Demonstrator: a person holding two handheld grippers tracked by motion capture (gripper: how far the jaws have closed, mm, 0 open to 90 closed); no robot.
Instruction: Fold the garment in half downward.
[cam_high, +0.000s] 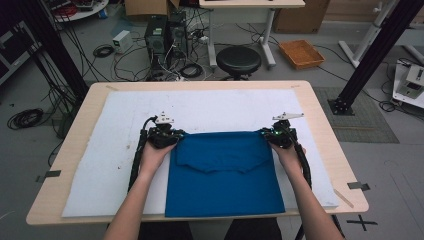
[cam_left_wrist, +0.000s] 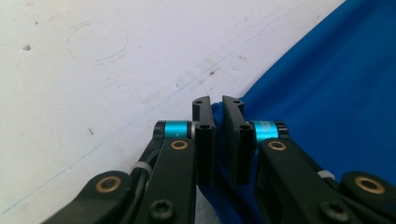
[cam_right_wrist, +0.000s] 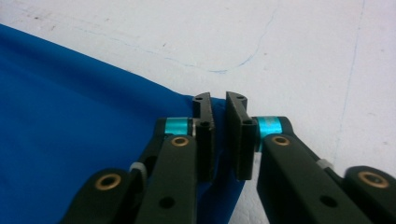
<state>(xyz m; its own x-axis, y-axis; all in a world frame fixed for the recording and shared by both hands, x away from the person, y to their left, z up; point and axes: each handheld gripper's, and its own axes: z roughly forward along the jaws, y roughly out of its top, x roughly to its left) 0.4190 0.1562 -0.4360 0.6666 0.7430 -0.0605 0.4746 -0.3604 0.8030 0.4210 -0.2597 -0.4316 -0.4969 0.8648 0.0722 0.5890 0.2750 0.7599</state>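
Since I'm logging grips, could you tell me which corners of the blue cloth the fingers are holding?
The two far corners: left gripper and right gripper pinch the blue cloth there.

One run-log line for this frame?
work: folding blue cloth | left hand-held gripper: pinching far-left corner | right hand-held gripper: pinching far-right corner | surface: white mat

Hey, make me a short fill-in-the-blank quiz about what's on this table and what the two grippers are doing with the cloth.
1. The folded cloth on the white mat is ____ in colour.
2. The left gripper pinches the cloth's far ____ corner.
3. The right gripper pinches the cloth with its jaws nearly ____.
4. Beyond the wooden table stands a round black ____.

Missing words: blue; left; shut; stool
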